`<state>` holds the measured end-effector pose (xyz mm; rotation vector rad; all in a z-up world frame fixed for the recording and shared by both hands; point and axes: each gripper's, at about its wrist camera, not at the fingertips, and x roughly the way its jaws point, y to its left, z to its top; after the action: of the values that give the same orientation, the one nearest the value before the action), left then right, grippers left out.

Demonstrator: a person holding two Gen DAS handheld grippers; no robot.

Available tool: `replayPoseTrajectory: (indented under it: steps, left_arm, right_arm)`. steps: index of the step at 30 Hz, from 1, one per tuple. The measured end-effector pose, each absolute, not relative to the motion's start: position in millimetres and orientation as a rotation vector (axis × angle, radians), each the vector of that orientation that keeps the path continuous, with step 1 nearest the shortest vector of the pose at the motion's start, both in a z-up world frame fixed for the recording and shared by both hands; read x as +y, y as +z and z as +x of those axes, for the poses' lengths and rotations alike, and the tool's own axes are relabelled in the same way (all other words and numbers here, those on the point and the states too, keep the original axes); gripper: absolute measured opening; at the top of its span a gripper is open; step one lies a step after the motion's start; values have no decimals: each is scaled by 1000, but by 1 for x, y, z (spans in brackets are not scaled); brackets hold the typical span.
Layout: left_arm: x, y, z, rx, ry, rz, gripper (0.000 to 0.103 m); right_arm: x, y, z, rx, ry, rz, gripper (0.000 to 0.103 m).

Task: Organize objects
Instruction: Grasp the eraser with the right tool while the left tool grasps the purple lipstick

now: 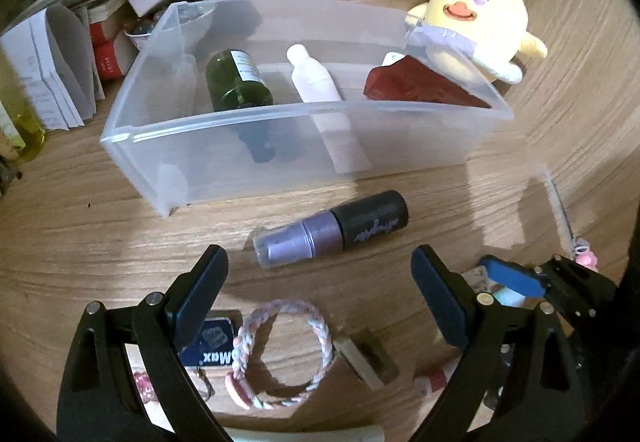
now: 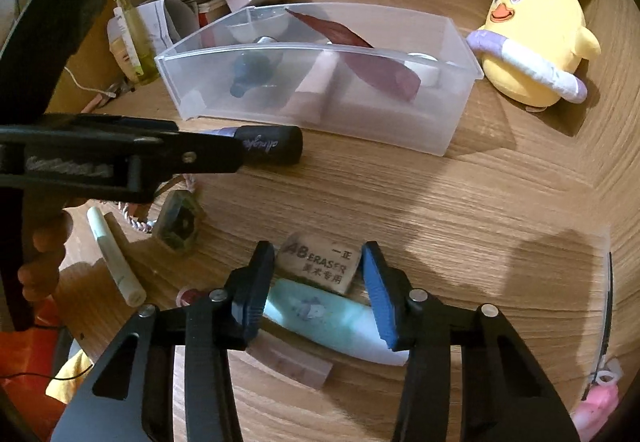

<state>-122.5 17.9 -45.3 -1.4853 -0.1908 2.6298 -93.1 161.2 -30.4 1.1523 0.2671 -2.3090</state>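
A clear plastic bin (image 1: 240, 146) stands mid-table and holds a green bottle (image 1: 236, 82), a white bottle (image 1: 312, 78) and a dark red pouch (image 1: 420, 86). In front of it lies a purple spray bottle with a black cap (image 1: 332, 230). My left gripper (image 1: 320, 274) is open, with its fingertips just short of that bottle on either side. In the right wrist view my right gripper (image 2: 318, 282) points down at a light teal tube (image 2: 320, 318) lying slantwise on the table. Its blue pads (image 2: 380, 294) touch the tube on both sides. A tan eraser (image 2: 320, 262) lies just beyond the fingertips.
A yellow plush chick (image 1: 476, 38) sits right of the bin. Folded papers and small boxes (image 1: 60, 62) crowd the back left. Near my left gripper lie a braided bracelet (image 1: 288, 354) and a blue box (image 1: 212, 346). A pale green pen (image 2: 116, 258) and a hexagonal trinket (image 2: 180, 222) lie nearby.
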Motion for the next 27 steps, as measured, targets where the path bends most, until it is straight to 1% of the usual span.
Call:
replayPoseTrajectory:
  steps: [12, 14, 17, 18, 19, 20, 22, 23, 26, 27]
  left_arm:
    - [49, -49, -148, 11, 2602, -1529, 94]
    - [51, -53, -151, 25, 2596, -1541, 94]
    - [47, -59, -154, -11, 2578, -1559, 93]
    - [46, -60, -154, -24, 2572, -1560, 89]
    - [44, -60, -153, -33, 2566, -1560, 81]
    - [43, -59, -152, -15, 2579, -1547, 77]
    - [42, -58, -148, -4, 2572, -1528, 64]
    - [41, -58, -147, 0, 2570, -1522, 61]
    - [43, -58, -141, 52, 2578, -1483, 56]
    - [43, -58, -138, 73, 2583, -1472, 49]
  right_arm:
    - [183, -15, -100, 192, -2374, 1099, 42]
    - [187, -13, -102, 183, -2384, 1093, 42]
    - [195, -10, -106, 167, -2401, 1091, 42]
    - [197, -10, -107, 164, -2404, 1091, 42]
    - [199, -9, -109, 158, -2408, 1090, 42]
    - [201, -9, -110, 153, -2412, 1090, 42]
    - [203, -8, -112, 149, -2420, 1088, 42]
    - [202, -7, -114, 147, -2421, 1087, 42]
    - [202, -6, -117, 141, -2422, 1080, 42]
    - [202, -5, -116, 141, -2423, 1077, 42]
